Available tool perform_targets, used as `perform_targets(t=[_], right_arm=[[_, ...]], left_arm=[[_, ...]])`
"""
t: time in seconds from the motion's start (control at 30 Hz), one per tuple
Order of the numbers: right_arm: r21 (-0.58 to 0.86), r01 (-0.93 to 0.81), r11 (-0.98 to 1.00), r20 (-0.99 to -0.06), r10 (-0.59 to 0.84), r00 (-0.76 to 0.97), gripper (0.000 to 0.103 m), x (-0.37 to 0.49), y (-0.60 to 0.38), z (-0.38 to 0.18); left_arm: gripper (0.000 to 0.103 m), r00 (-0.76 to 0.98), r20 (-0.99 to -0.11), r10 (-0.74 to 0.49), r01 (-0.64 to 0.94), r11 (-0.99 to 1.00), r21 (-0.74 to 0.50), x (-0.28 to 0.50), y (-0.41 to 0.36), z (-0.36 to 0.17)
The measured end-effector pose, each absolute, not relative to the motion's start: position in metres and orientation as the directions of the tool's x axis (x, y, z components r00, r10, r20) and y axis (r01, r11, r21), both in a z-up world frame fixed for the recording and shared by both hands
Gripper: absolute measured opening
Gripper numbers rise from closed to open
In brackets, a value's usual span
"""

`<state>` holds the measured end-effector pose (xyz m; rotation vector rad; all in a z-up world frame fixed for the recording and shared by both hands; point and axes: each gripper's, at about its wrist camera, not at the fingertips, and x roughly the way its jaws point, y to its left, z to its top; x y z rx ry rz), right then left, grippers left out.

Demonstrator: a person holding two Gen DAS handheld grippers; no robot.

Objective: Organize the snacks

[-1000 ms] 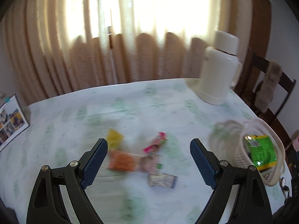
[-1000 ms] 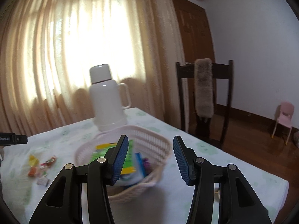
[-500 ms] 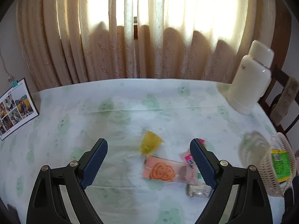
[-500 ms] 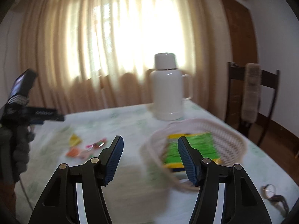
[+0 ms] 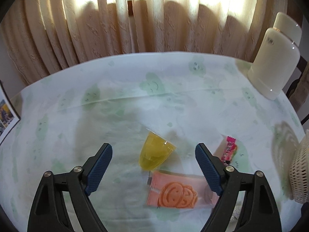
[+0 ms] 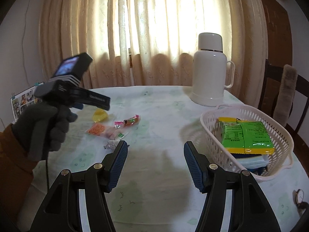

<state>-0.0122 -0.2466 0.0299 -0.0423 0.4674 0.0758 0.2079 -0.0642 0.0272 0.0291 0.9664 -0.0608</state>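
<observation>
One jelly cup | between left gripper jaws, untouched

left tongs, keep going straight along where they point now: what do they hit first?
Most likely the yellow jelly cup: it lies on its side almost centred ahead of the open left tongs, with nothing between the pads. Depth is hard to judge; slightly short, they would land on the orange cookie packet instead.
</observation>
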Motion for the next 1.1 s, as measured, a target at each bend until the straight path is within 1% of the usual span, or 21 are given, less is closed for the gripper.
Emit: perform_targets(t=[0.1, 0.13, 0.17, 0.2, 0.23, 0.33, 0.57, 0.87, 1.1], right_arm=[[-0.011, -0.083, 0.996, -0.463, 0.068, 0.884, 0.062, -0.011, -0.249, 0.03], [-0.009, -0.084, 0.996, -0.466, 0.07, 0.882, 0.062, -0.01, -0.249, 0.03], [-0.009, -0.086, 0.996, -0.467, 0.072, 0.881, 0.062, -0.011, -0.249, 0.03], [-0.009, -0.089, 0.996, -0.47, 0.075, 0.88, 0.062, -0.009, -0.249, 0.029], [-0.009, -0.093, 0.996, -0.472, 0.077, 0.878, 0.062, -0.01, -0.247, 0.03], [-0.008, -0.108, 0.994, -0.487, 0.09, 0.869, 0.062, -0.006, -0.246, 0.028], [0.035, -0.148, 0.988, -0.554, 0.143, 0.82, 0.062, 0.01, -0.243, 0.02], [0.056, -0.266, 0.962, -0.672, 0.234, 0.702, 0.062, 0.047, -0.215, 0.003], [0.076, -0.313, 0.947, -0.718, 0.27, 0.642, 0.062, 0.079, -0.197, -0.003]], left_arm=[[0.076, 0.553, -0.833, -0.036, 0.064, 0.998, -0.001, 0.215, -0.066, 0.018], [0.07, 0.547, -0.836, -0.035, 0.063, 0.998, 0.0, 0.218, -0.066, 0.015], [0.061, 0.54, -0.841, -0.033, 0.061, 0.998, 0.0, 0.22, -0.066, 0.012], [0.057, 0.529, -0.848, -0.035, 0.061, 0.998, -0.003, 0.223, -0.066, 0.009], [0.052, 0.518, -0.854, -0.045, 0.063, 0.998, -0.014, 0.224, -0.065, 0.005], [0.043, 0.53, -0.846, -0.058, 0.078, 0.997, -0.019, 0.223, -0.066, 0.005], [0.043, 0.555, -0.828, -0.081, 0.08, 0.996, -0.043, 0.216, -0.06, 0.02], [0.043, 0.635, -0.766, -0.095, 0.062, 0.995, -0.072, 0.202, -0.047, 0.064], [0.043, 0.667, -0.736, -0.116, 0.054, 0.993, -0.107, 0.193, -0.038, 0.087]])
